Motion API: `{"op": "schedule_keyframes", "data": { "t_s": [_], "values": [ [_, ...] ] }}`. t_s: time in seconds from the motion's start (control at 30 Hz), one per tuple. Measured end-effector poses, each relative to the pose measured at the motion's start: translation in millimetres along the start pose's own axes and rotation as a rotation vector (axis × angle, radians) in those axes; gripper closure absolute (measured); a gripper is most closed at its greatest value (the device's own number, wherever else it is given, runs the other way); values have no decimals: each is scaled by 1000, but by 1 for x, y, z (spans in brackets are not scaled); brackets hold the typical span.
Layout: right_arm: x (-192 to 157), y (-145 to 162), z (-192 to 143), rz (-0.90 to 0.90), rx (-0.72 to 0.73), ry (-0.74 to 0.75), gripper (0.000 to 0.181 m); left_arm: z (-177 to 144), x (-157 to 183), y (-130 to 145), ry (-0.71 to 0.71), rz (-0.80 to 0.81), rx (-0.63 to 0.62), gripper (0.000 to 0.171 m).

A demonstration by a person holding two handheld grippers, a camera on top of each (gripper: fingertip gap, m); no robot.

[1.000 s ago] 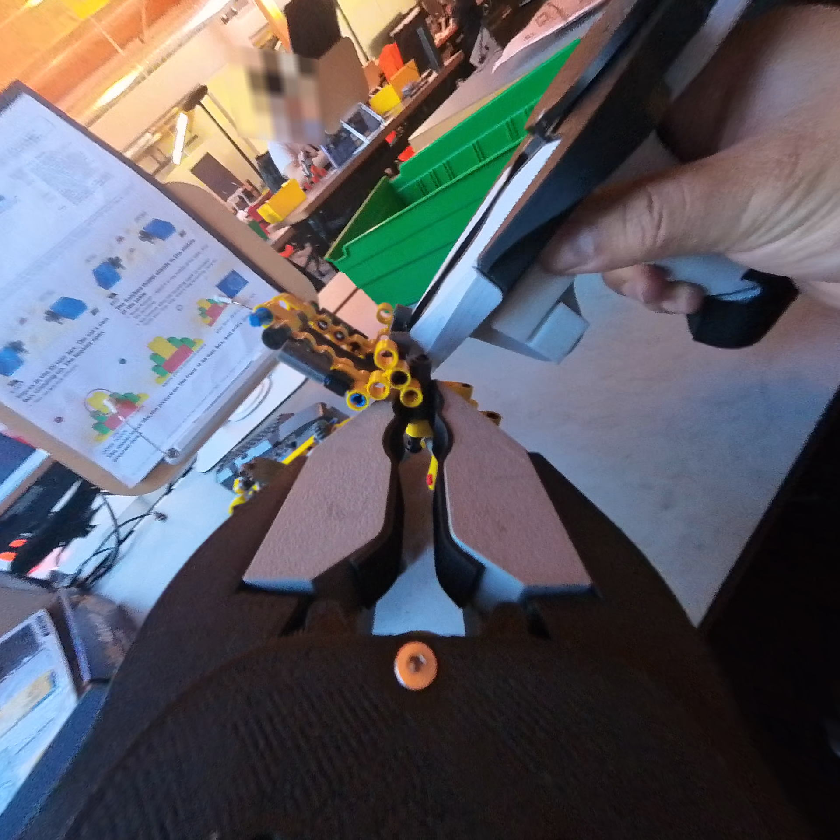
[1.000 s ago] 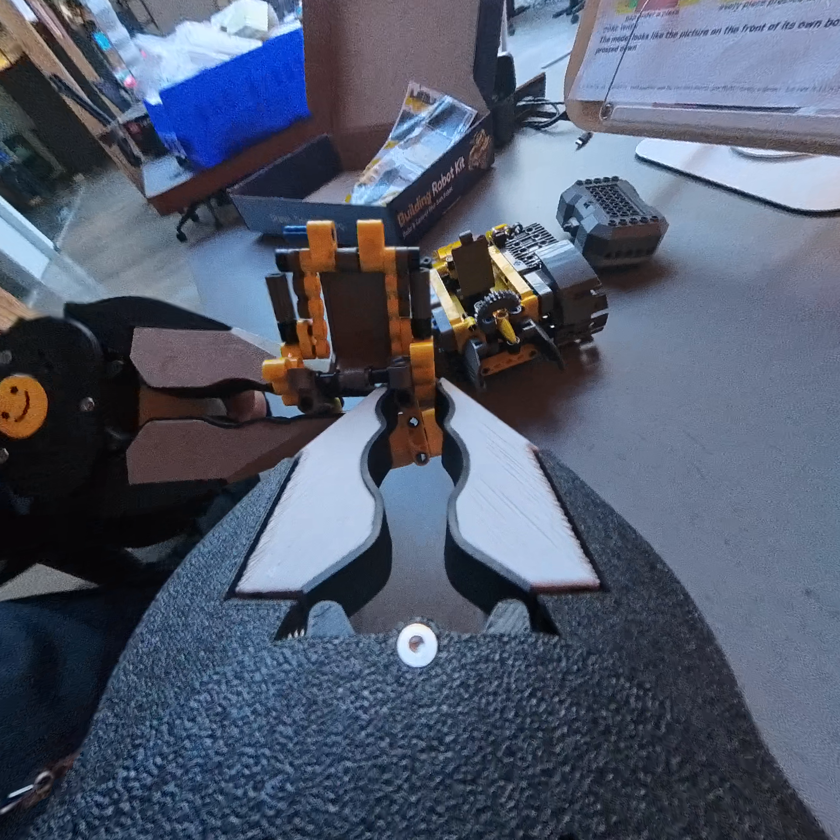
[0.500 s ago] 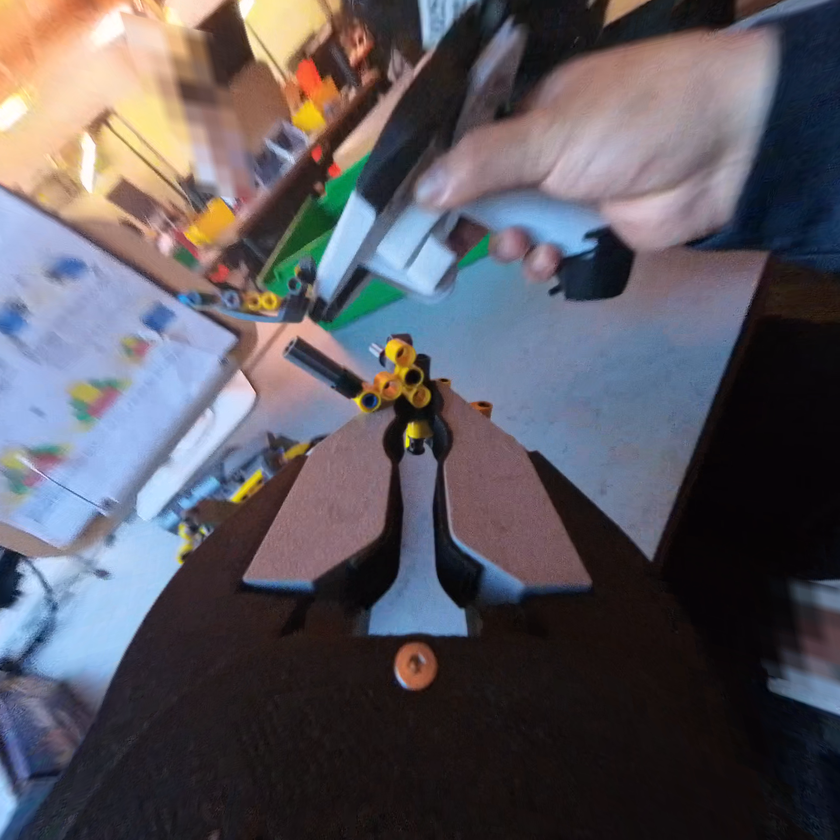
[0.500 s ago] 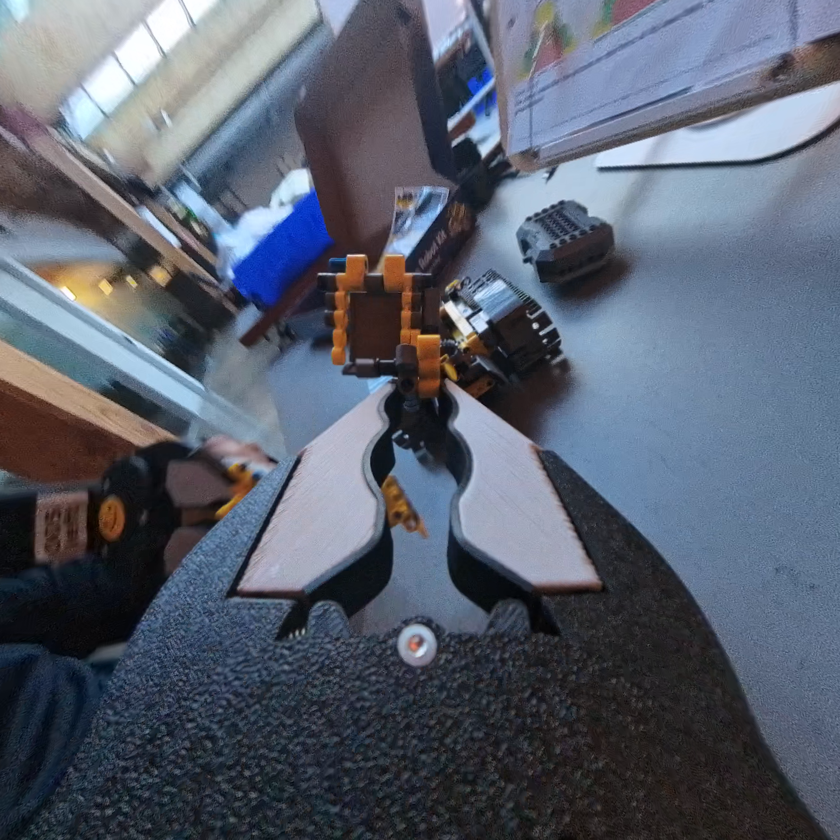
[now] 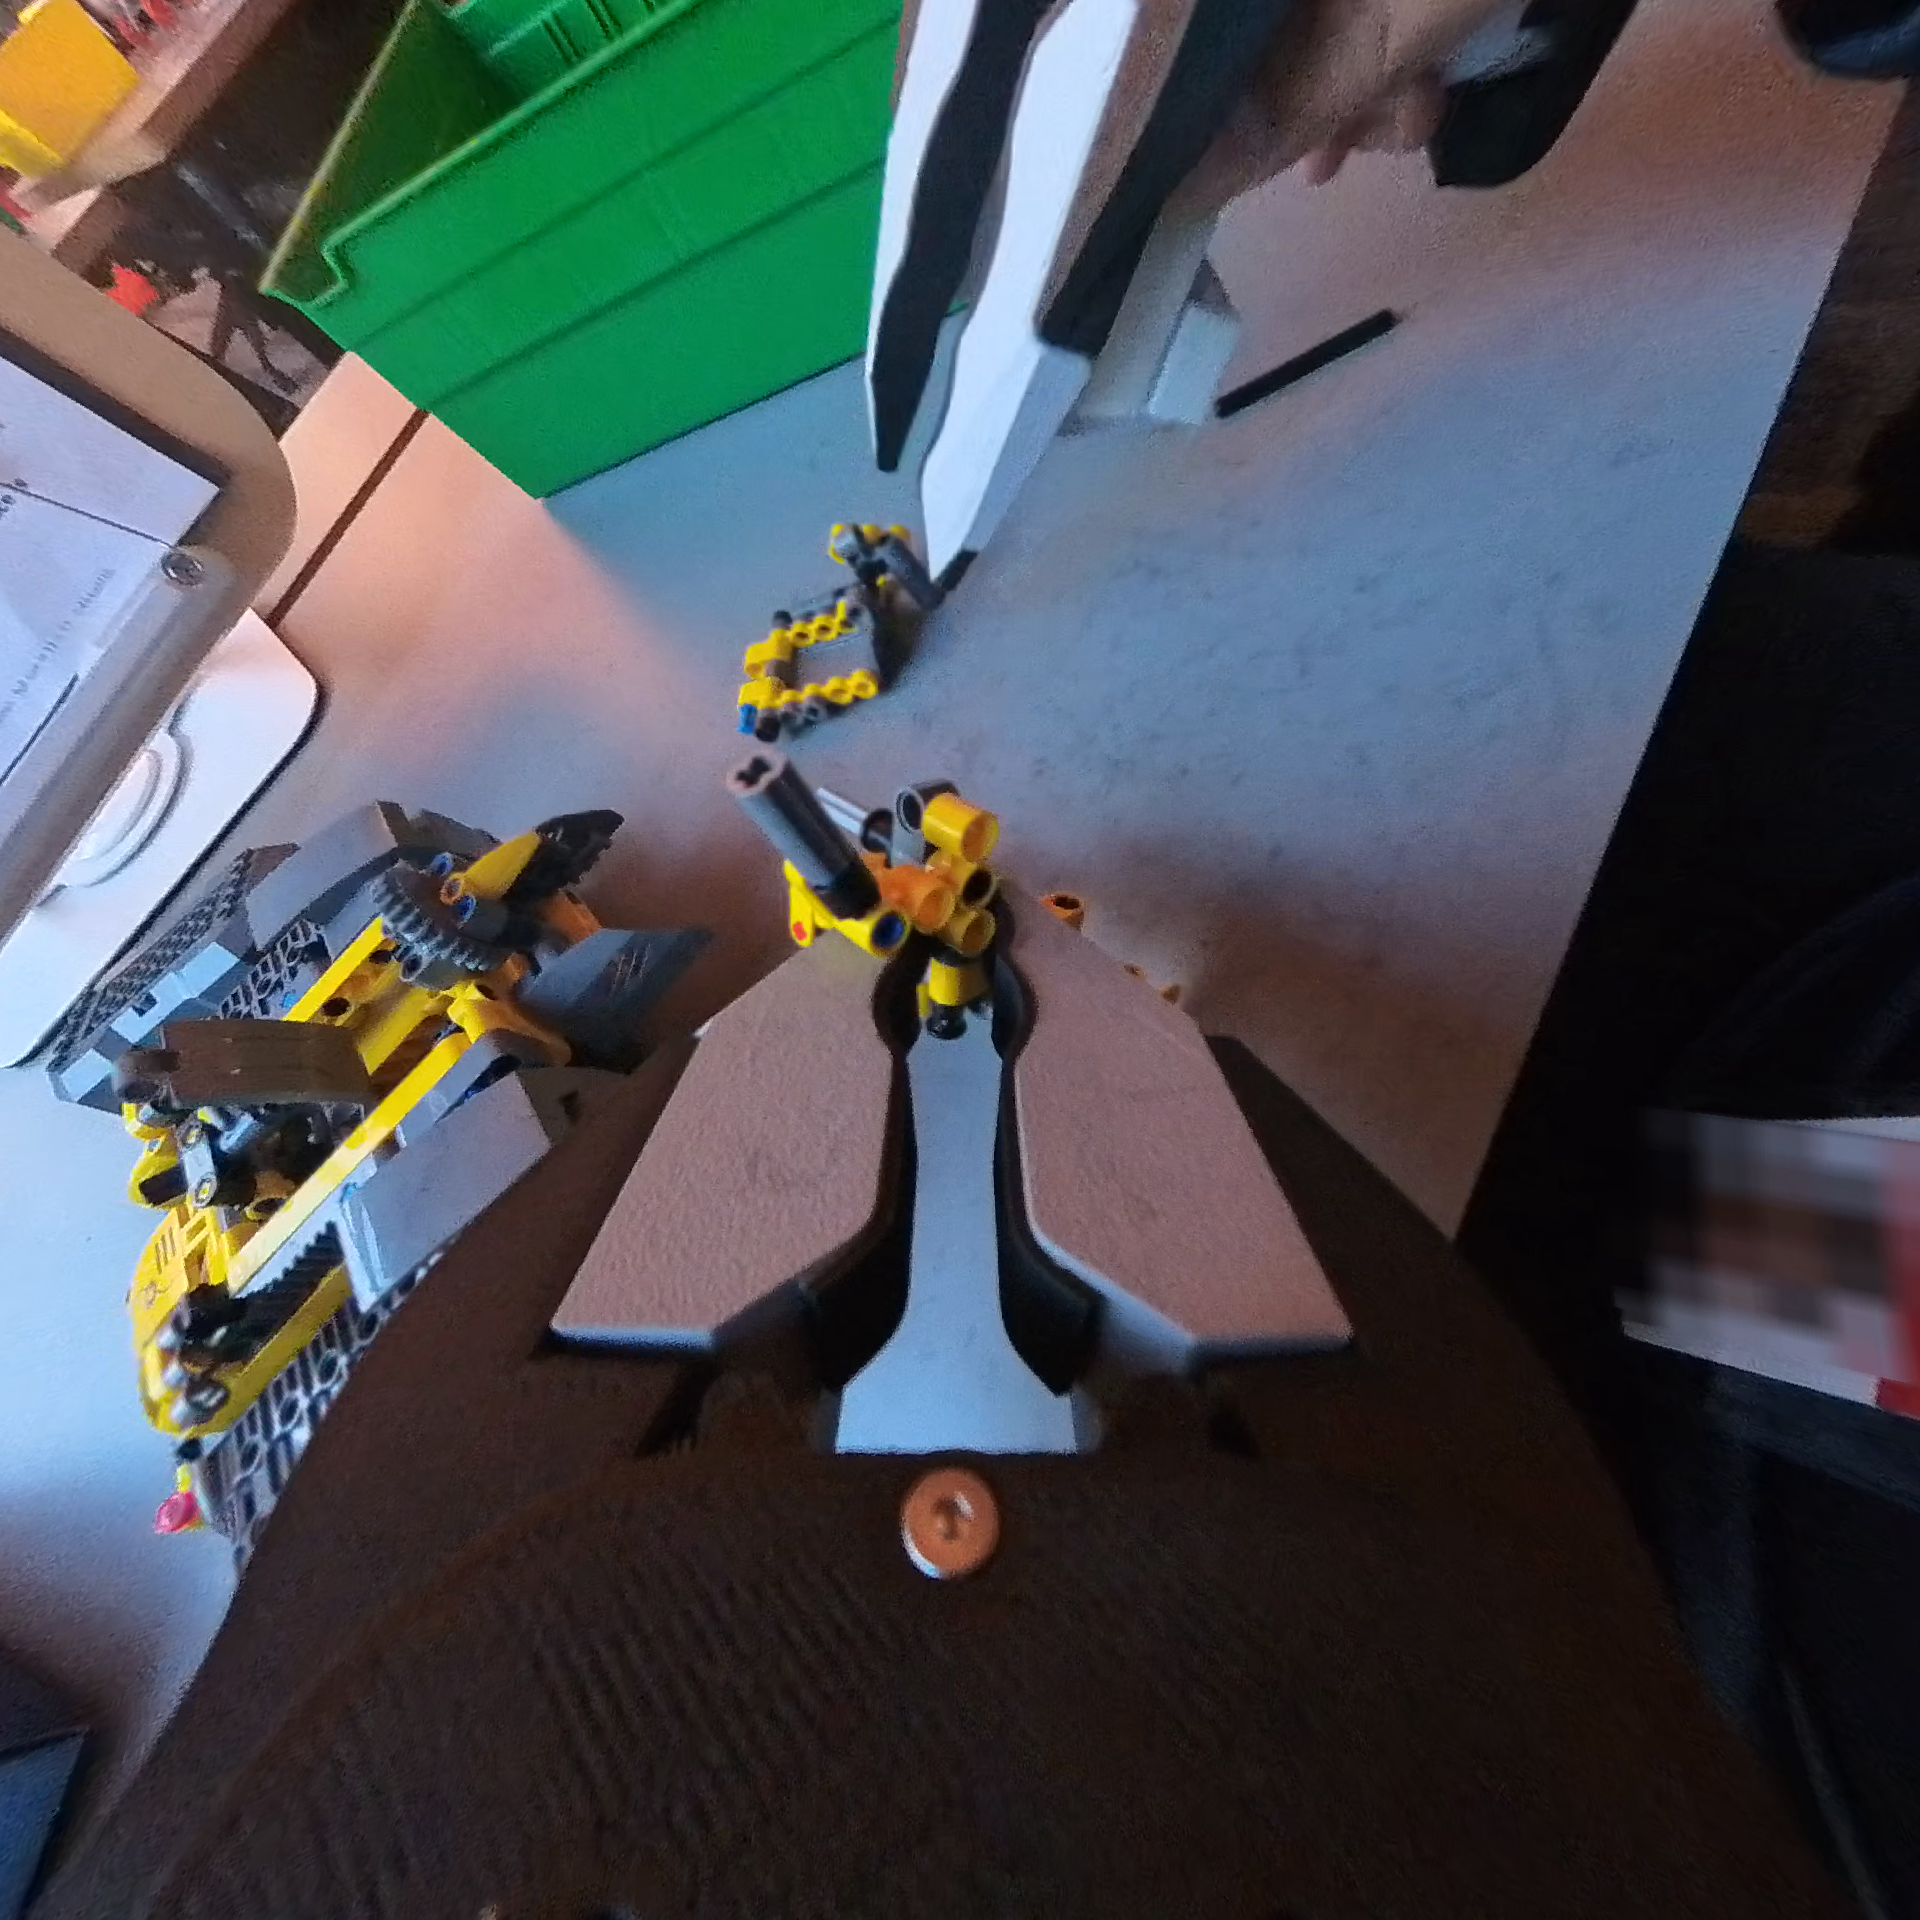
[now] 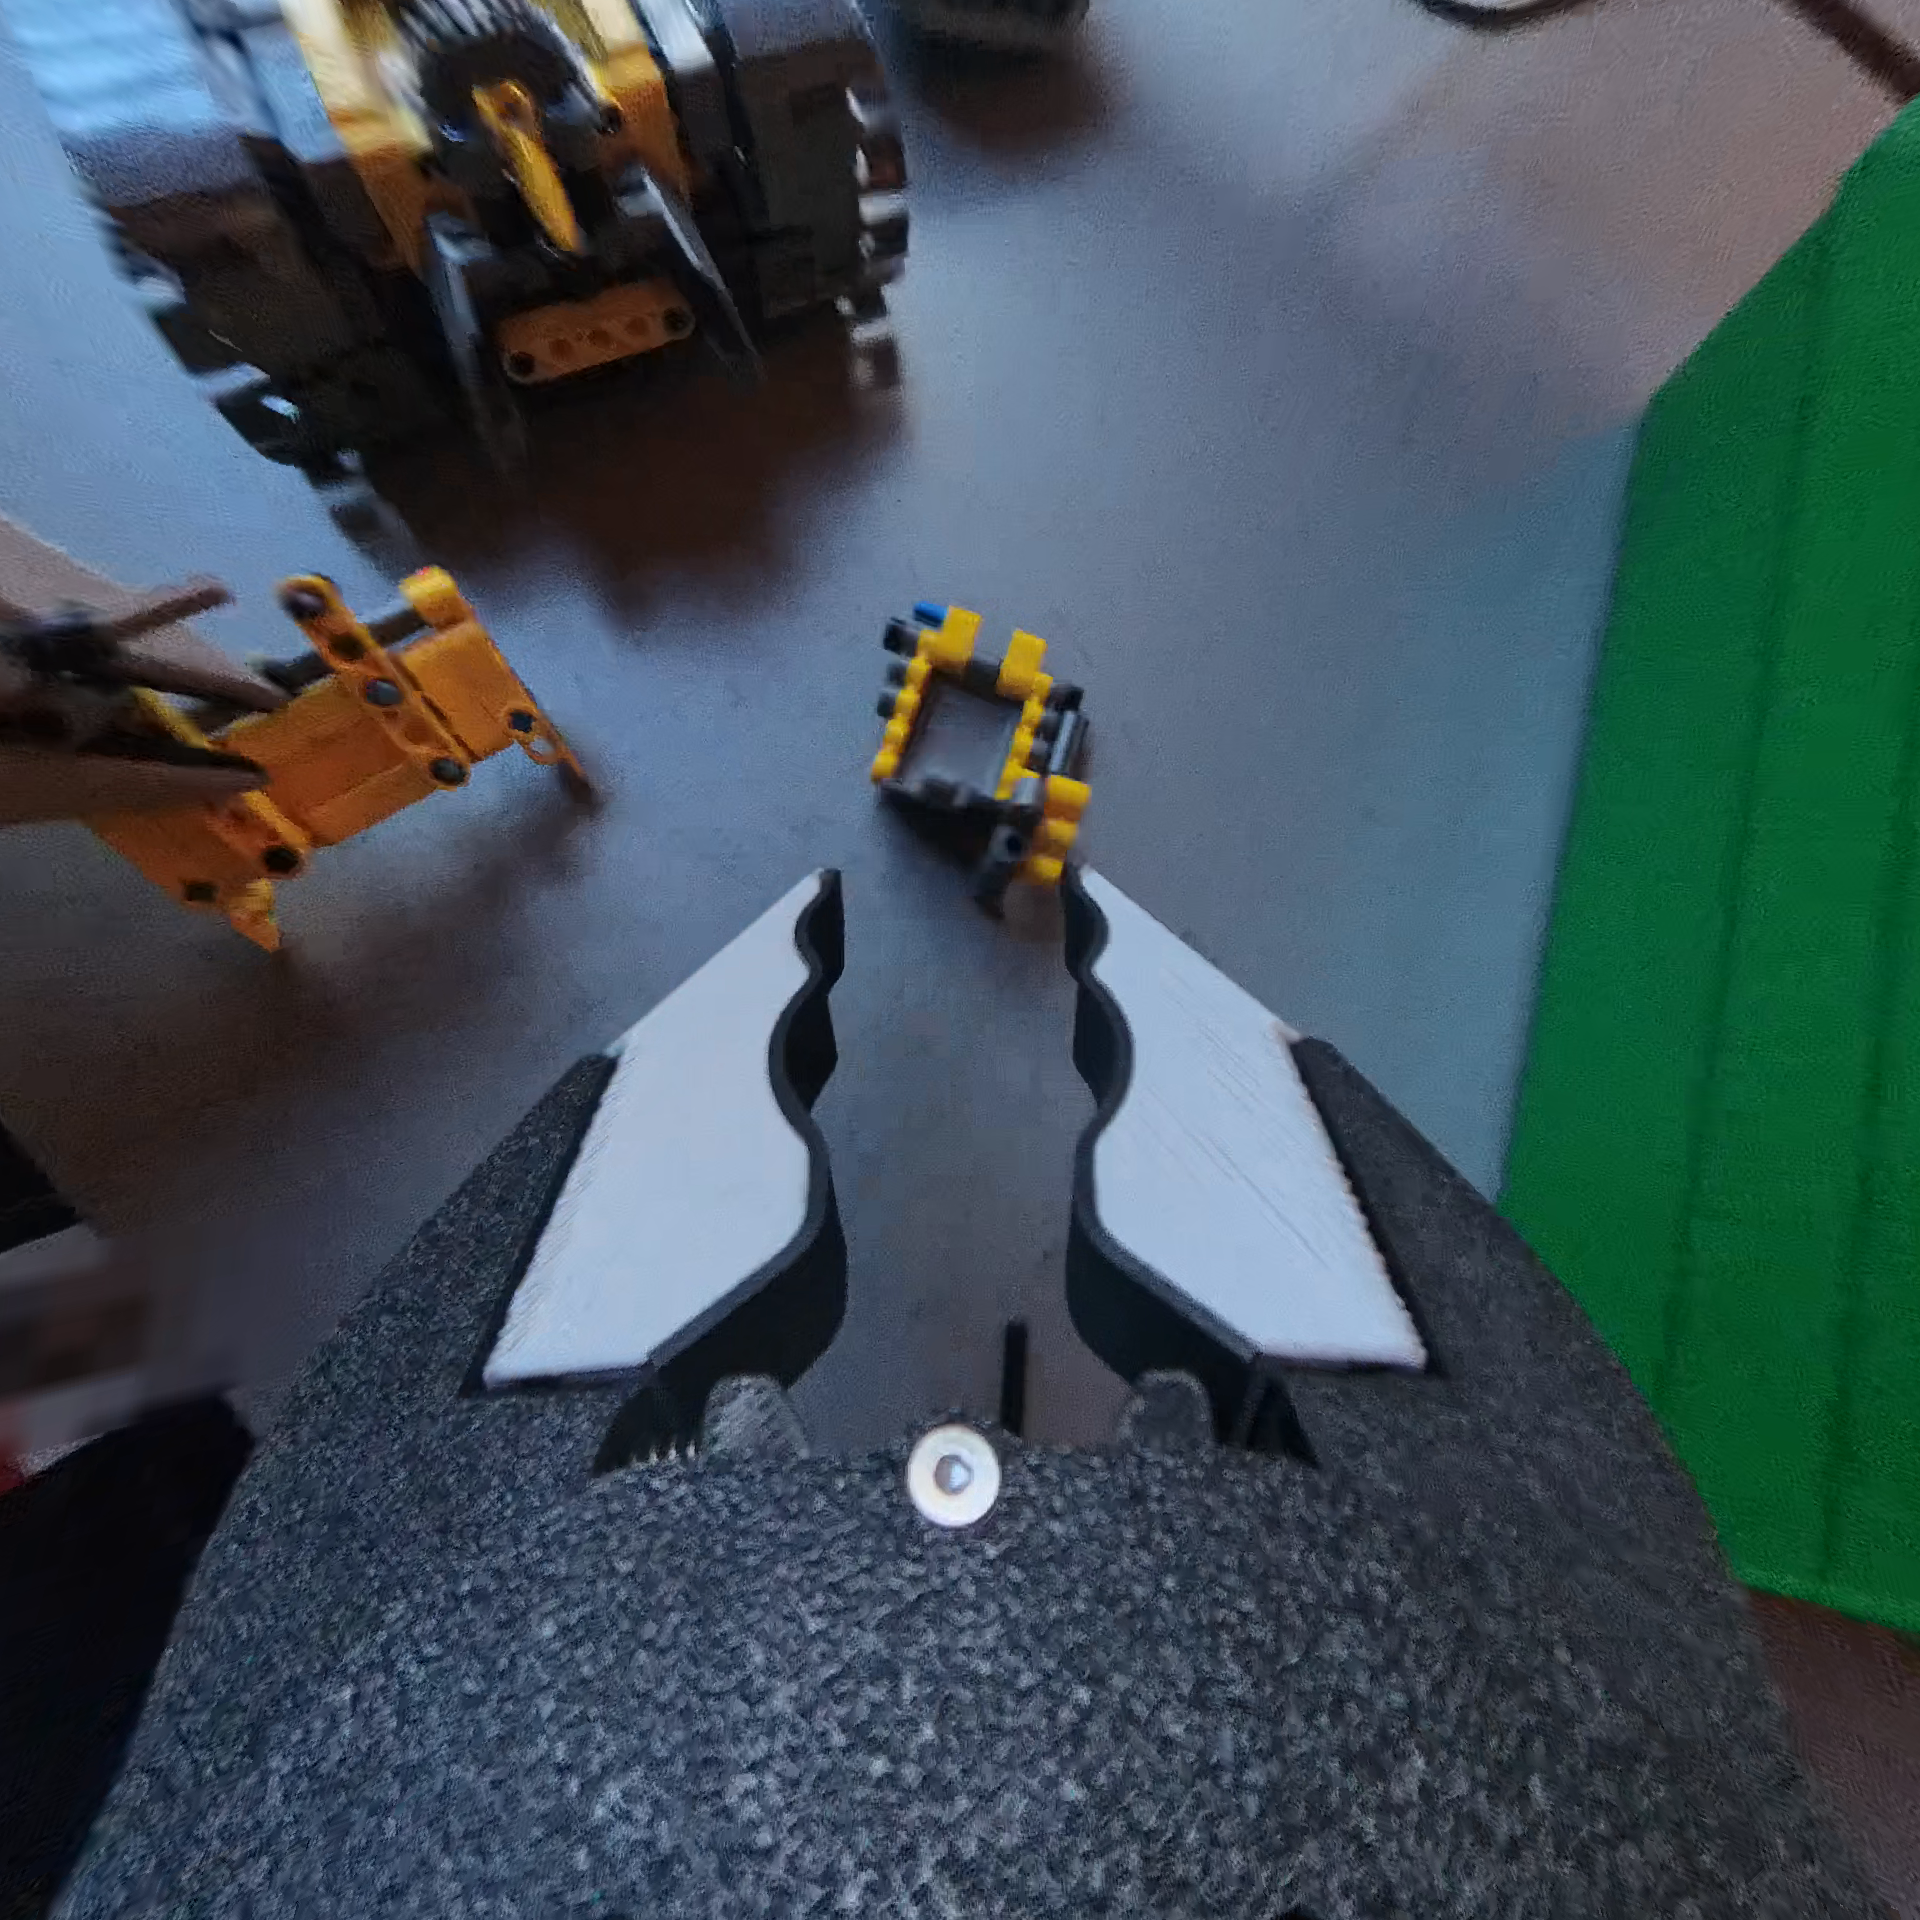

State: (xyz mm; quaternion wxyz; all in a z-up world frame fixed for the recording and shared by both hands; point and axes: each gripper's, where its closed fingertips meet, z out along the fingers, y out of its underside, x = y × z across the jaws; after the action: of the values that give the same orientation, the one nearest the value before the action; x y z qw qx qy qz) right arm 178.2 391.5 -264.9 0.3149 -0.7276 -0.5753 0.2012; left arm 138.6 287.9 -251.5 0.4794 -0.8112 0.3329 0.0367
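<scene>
Currently the left gripper [image 5: 951, 935] is clamped on a small yellow and black brick sub-assembly [image 5: 904, 883], which sticks out past its brown fingertips and hangs above the grey bench [image 5: 1299, 675]. A dark grey tube on that sub-assembly points up and to the left.

Further along the bench, the right gripper [image 6: 951, 904] has its white fingers [image 6: 717, 1122] spread apart, with nothing between them. Just beyond its tips, a square yellow and black brick frame [image 6: 977, 743] lies flat on the bench surface; whether the right fingertip touches the frame's near corner cannot be told. In the left wrist view the same frame [image 5: 821, 644] sits just beside the tip of the right gripper, which a person's hand [image 5: 1340, 94] holds from above.

A larger yellow, grey and black brick vehicle model [image 5: 343, 1060] rests on the bench toward its left side. A green plastic bin [image 5: 623, 239] stands at the far side of the bench, near the frame. A board holding a printed sheet [image 5: 94, 499] stands at the far left corner.
</scene>
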Motion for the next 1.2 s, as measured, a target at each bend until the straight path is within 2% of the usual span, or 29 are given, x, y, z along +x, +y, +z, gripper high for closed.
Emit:
{"op": "schedule_keyframes", "data": {
  "t_s": [0.1, 0.23, 0.3, 0.37, 0.43, 0.47, 0.6, 0.7, 0.8, 0.93, 1.03, 1.1, 1.2],
  "values": [
    [-26, -19, -21, -6, 124, -121, 137, -3, -2, -1, 8, 34, -7, 166],
    [-101, -50, -59, -87, 299, -456, 136, -5, 1, 0, 24, 115, -67, 166],
    [-123, -58, -69, -131, 330, -512, 138, -7, 3, -5, 26, 149, -77, 166],
    [-133, -64, -71, -170, 350, -511, 152, -9, 6, -10, 31, 171, -76, 166],
    [-131, -65, -63, -173, 339, -472, 172, -11, 7, -13, 24, 189, -74, 166],
    [-131, -65, -61, -159, 338, -477, 175, -11, 8, -13, 25, 192, -79, 166],
    [-134, -75, -62, 29, 418, -629, 162, -8, 17, -14, 64, 155, -41, 166],
    [-133, -70, -58, 130, 422, -730, 168, -8, 17, -21, 86, 55, 20, 166],
    [-129, -75, -65, 179, 504, -761, 170, -9, 17, -24, 121, -33, 52, 166],
    [-127, -79, -60, 179, 514, -741, 164, -7, 20, -28, 131, -49, 61, 166],
    [-133, -78, -56, 149, 509, -732, 178, -6, 20, -27, 124, -58, 50, 166],
    [-130, -79, -54, 147, 511, -692, 178, -5, 18, -26, 117, -75, 56, 166],
    [-109, -90, -59, 191, 594, -577, 179, -8, 5, -28, 63, -108, 74, 164]
  ]
}}
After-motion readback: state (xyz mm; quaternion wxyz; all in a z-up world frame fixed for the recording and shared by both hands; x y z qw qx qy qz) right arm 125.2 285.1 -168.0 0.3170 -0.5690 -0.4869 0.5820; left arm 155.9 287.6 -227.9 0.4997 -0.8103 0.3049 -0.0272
